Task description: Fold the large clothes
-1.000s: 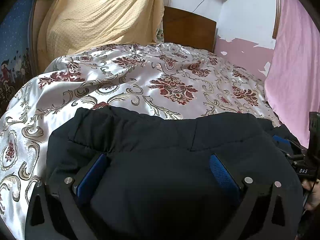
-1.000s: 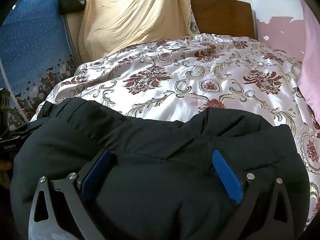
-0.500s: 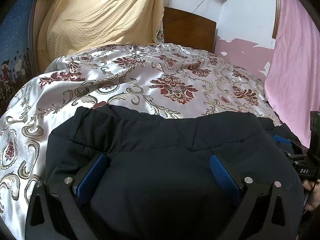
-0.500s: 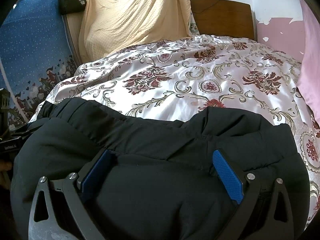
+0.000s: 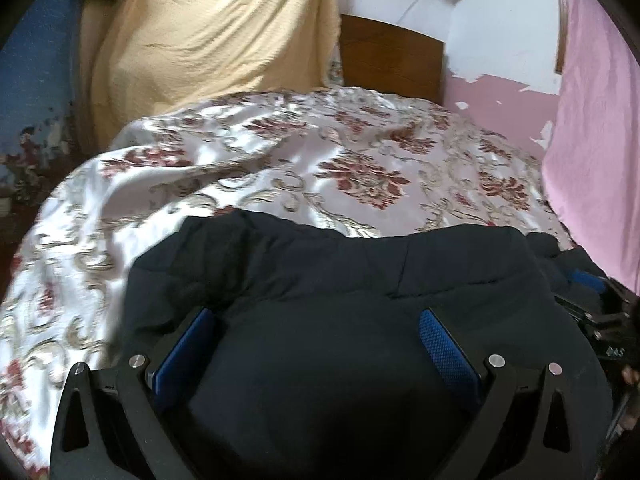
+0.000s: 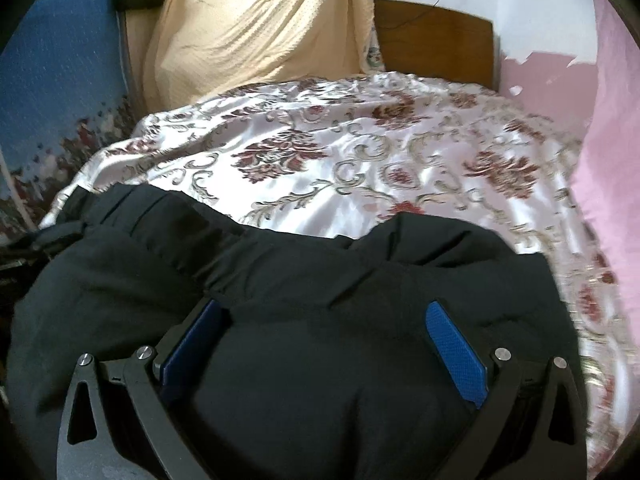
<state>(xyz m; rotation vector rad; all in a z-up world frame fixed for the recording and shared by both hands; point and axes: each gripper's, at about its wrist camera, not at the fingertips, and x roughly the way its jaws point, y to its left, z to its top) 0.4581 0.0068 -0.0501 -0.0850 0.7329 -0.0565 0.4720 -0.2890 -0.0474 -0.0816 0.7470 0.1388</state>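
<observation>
While the dark padded jacket [image 5: 340,320] lies bunched at the near edge of the bed [image 5: 280,168], the fold looks barely under way: its bulk is heaped, with no flat panels or clean creases showing. At the near left corner, the left gripper [image 5: 316,344] has its jaws spread wide with a thick mound of jacket filling the gap. Toward the near right corner, the right gripper [image 6: 324,340] stands likewise, spread around the jacket's bulk. Smoothing and the remaining folds seem left to do. No containers are visible.
</observation>
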